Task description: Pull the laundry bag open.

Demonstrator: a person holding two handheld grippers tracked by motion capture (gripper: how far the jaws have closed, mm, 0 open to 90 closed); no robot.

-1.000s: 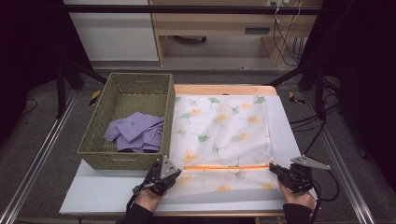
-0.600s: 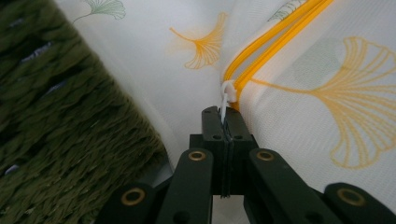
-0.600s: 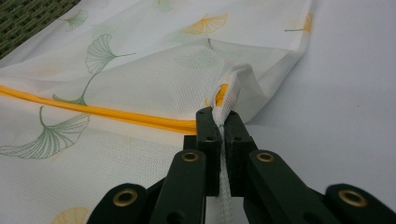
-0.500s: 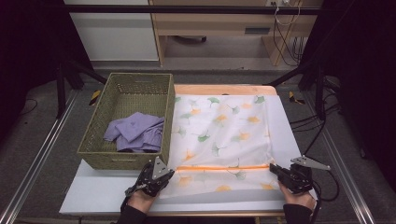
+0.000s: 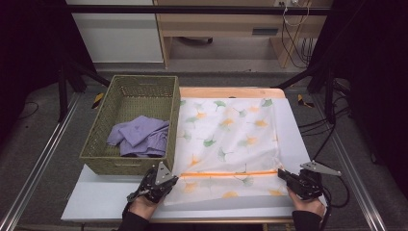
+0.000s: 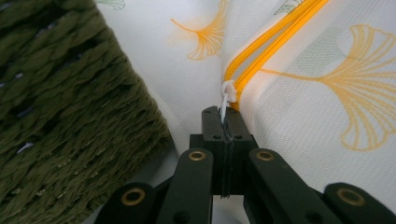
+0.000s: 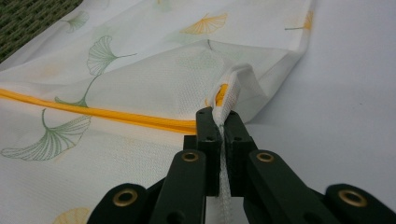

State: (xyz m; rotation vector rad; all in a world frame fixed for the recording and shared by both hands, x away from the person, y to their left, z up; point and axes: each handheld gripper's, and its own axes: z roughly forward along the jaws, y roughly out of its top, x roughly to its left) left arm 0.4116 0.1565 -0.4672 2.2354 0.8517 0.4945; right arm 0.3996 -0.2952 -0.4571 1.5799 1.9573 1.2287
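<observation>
High view: the white leaf-print mesh bag (image 5: 226,144) lies flat on the table (image 5: 96,202), just right of the green basket (image 5: 130,125); left gripper (image 5: 166,180) at its near left end, right gripper (image 5: 284,175) at its near right. Left gripper view: jaws pressed together on the white zipper pull (image 6: 226,95) at the orange zipper (image 6: 271,42); right gripper view: jaws clamped on the bag's white tab (image 7: 229,98).

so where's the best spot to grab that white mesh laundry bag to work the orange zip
Grip the small white zip pull at the orange zip's left end, coming from the near edge, as the left gripper does. It stands clear of the white mesh laundry bag, so shut jaws pinch it alone.
</observation>
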